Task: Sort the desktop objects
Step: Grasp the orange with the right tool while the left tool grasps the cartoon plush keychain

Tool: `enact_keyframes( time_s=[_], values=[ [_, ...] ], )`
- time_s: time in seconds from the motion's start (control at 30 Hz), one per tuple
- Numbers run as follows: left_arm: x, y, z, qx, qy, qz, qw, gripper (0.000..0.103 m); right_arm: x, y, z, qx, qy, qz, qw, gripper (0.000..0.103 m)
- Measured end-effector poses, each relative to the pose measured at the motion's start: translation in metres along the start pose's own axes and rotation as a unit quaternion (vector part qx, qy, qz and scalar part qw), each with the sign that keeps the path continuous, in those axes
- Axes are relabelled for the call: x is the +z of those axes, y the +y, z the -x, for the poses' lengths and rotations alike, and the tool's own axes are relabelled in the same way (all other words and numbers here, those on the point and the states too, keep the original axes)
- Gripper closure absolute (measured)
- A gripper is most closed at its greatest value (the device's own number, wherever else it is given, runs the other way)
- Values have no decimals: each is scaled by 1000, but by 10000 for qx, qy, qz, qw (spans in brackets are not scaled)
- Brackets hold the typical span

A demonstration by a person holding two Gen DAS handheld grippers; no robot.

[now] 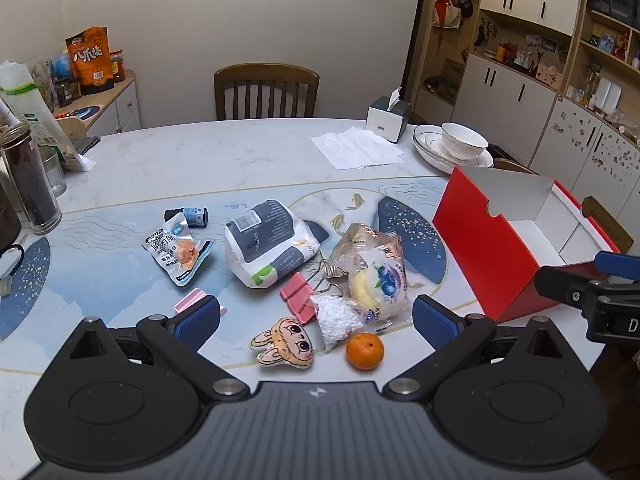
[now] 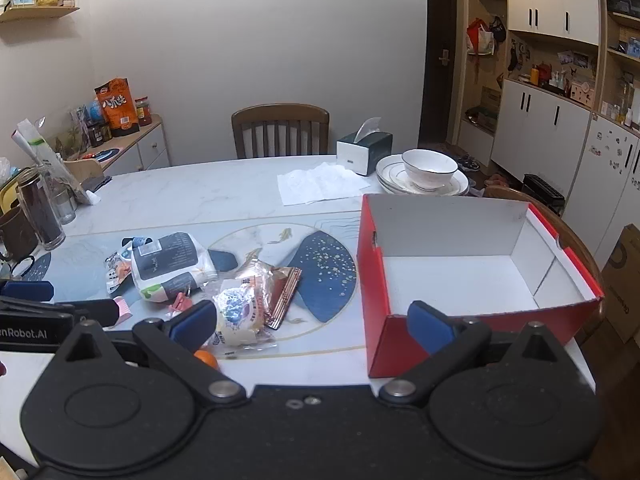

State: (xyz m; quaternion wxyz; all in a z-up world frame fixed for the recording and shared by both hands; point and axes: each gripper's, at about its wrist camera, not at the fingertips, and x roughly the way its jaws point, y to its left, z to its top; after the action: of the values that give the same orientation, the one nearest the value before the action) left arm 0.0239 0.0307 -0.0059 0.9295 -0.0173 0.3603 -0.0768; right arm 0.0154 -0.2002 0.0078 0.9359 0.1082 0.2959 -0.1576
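Note:
Loose items lie on the table: a small orange [image 1: 364,351], a cartoon rabbit plush [image 1: 282,346], a clear bag of white beads [image 1: 335,317], a pink binder clip [image 1: 295,295], a blueberry bread packet [image 1: 378,282], a grey-white pouch [image 1: 270,242], a snack packet [image 1: 179,251], a small dark bottle [image 1: 191,216] and a pink clip [image 1: 191,300]. A red box [image 2: 472,268], white inside and empty, stands at the right. My left gripper [image 1: 316,322] is open above the plush and orange, holding nothing. My right gripper [image 2: 312,326] is open near the box's front left corner.
A tissue box [image 1: 388,116], paper napkins [image 1: 356,148] and stacked plates with a bowl [image 1: 456,146] sit at the far side. A chair [image 1: 266,90] stands behind the table. Jars and a mug [image 1: 28,184] crowd the left edge. Cabinets line the right wall.

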Motion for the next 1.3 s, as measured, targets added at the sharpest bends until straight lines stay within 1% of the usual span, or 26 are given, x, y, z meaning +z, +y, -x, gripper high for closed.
enact_keyframes(
  time_s=[0.13, 0.3, 0.67, 0.93, 1.0, 1.07, 1.17, 1.3],
  values=[
    [-3, 7, -4, -53, -32, -92, 9999, 0, 1, 6, -5, 1, 25, 27, 10000, 1],
    [-9, 16, -12, -119, 18, -194, 9997, 0, 1, 12, -15, -19, 125, -10, 9999, 2],
    [-24, 29, -46, -229, 174, -711, 9971, 1, 3, 23, -44, -83, 358, -126, 9992, 3],
    [-35, 35, -74, -497, 197, -1149, 9919, 1, -7, 38, -65, -8, 728, -57, 9973, 6],
    [-36, 38, -81, -535, 231, -1196, 9911, 1, -11, 44, -72, 11, 851, -36, 9964, 6],
    [-39, 39, -88, -582, 271, -1248, 9901, 1, -15, 50, -80, 68, 996, -21, 9950, 9],
    [-41, 40, -96, -709, 316, -1378, 9874, 4, -20, 57, -92, 124, 1184, -15, 9929, 11],
    [-42, 41, -104, -837, 327, -1479, 9849, 4, -24, 66, -106, 224, 1392, -40, 9900, 13]
  ],
)
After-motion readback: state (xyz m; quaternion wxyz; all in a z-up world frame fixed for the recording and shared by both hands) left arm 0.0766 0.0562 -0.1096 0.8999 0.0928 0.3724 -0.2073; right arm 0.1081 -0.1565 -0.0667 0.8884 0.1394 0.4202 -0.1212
